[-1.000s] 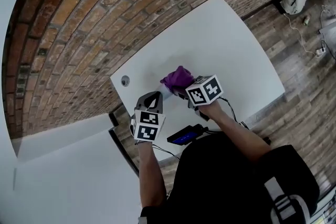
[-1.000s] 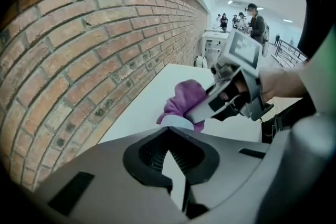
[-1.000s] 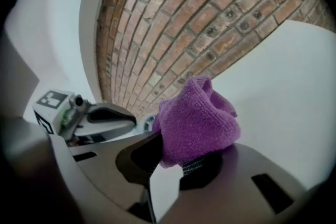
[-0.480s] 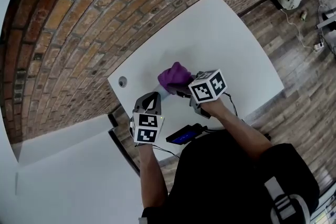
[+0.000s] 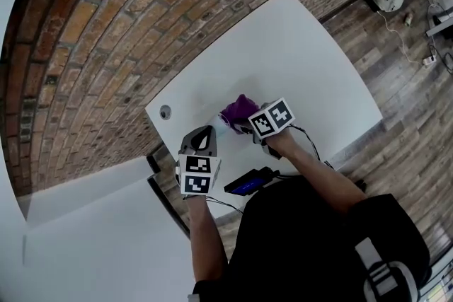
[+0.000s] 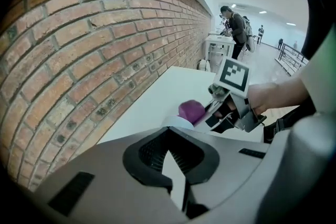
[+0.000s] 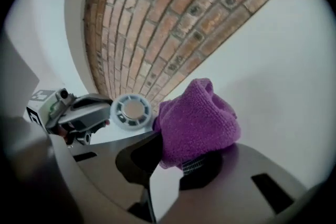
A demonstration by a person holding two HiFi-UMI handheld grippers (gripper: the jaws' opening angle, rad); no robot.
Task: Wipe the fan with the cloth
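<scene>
While the right gripper [image 5: 249, 125] pinches a purple cloth [image 7: 197, 118] in its jaws, the cloth puffs up in a soft lump over them. A small round white fan [image 7: 131, 111] lies flat on the white desk [image 5: 304, 53]. The cloth is right next to the fan, at its edge, but I cannot tell if they touch. The left gripper [image 5: 201, 140] is on the other side of the fan and points down at the desk. Its jaws are pressed together with nothing in them. The fan sits between the two grippers, near the side of the desk by the brick wall [image 5: 106, 25]. A little round hole [image 5: 165, 111] is in the desk near its corner. A dark gadget with a blue screen [image 5: 248, 182] is at the near edge, between the person's arms.
</scene>
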